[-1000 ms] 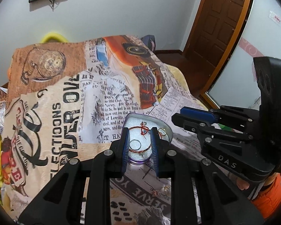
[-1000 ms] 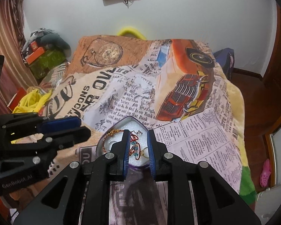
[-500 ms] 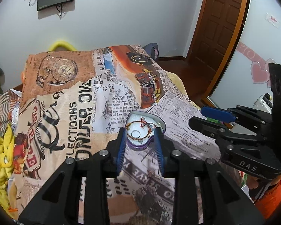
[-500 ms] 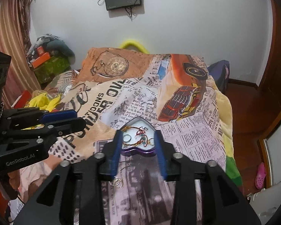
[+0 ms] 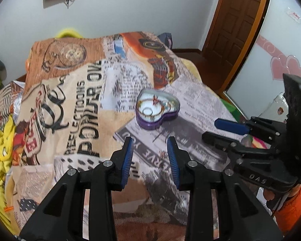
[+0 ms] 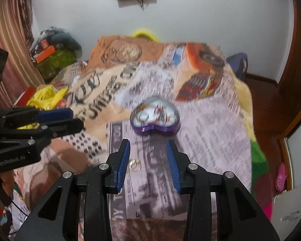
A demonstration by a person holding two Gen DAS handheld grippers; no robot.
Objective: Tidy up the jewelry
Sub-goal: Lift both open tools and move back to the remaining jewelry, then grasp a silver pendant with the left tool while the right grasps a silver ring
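- Risk first: my left tongs (image 5: 150, 156) and my right tongs (image 6: 148, 158) both stand parted with nothing between the pads, just short of the heart-shaped tin (image 5: 158, 110). I take it I am between picks.
- Both pairs have just been opening within the last moment, and no jewelry shows between them in either wrist view.
- Jewelry already lies in the tin: bangles and a red-and-gold tangle, too blurred to count. The tin sits on the printed blanket (image 5: 74, 104) that covers the bed, with no lid in view.
- One gold ring (image 6: 135, 164) lies loose on the blanket, on the near side of the tin, just beside my right tongs' left pad (image 6: 124, 161).
- Likely slip: the ring is small and flat on soft cloth, so a pinch may catch the blanket with it, or push it into a fold where the busy print hides it.
- Second risk: the tin rests on soft bedding, so a nudge from either tongs could tilt it and spill what it holds.
- Third: both tongs aim at the same spot near the tin and could collide.
- Writing on the blanket left of the tin: "PONDER" in large letters, with "ELECTIONS" partly legible. Nearer than the tin: "SERVE YOU".
- My right tongs' body reads "DAS"; my left reads "GenRobot.AI".
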